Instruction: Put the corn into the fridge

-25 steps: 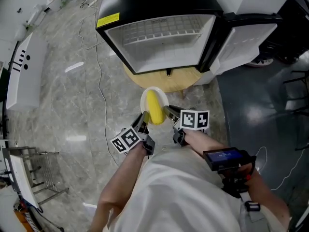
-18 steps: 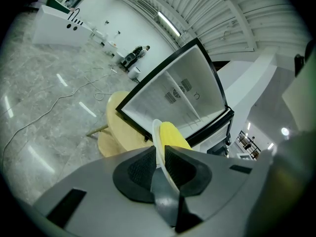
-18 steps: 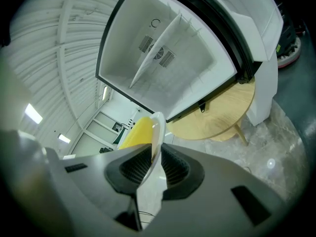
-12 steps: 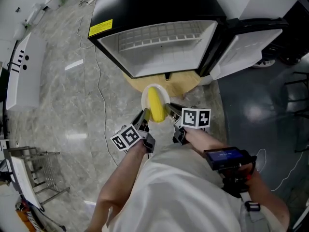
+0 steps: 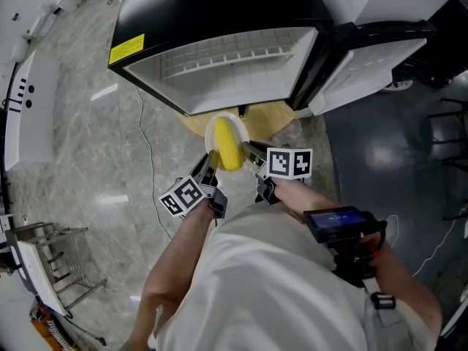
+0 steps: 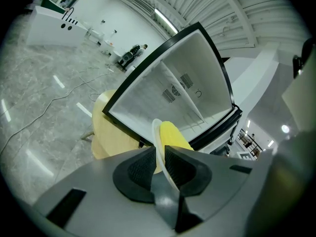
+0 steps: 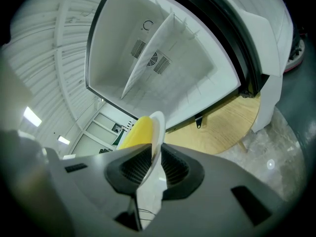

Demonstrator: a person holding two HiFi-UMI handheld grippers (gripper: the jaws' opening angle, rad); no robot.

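You have the corn [image 5: 228, 143] lying on a white plate [image 5: 210, 132], and you carry that plate from both sides: your left hand-held gripper [image 5: 210, 161] is clenched on the plate's left rim, and your right hand-held gripper [image 5: 250, 151] is clenched on the opposite rim, with the thin edge pinched between the ribbed pads in each gripper view. The plate hangs in the air just in front of the fridge [image 5: 219, 9], over the near edge of the round wooden table [image 5: 269, 115] the fridge stands on. The door [image 5: 369, 61] is swung wide open to your right, so the opening step looks finished and the white cavity with its wire shelf [image 5: 227, 53] is exposed and appears bare. What is done, then: the corn is picked up and brought to the mouth of the fridge. What is left, as I judge it: pass the plate through the opening, set it down level inside, release both rims, back out, and probably close the door. Neither corn nor plate is inside yet.
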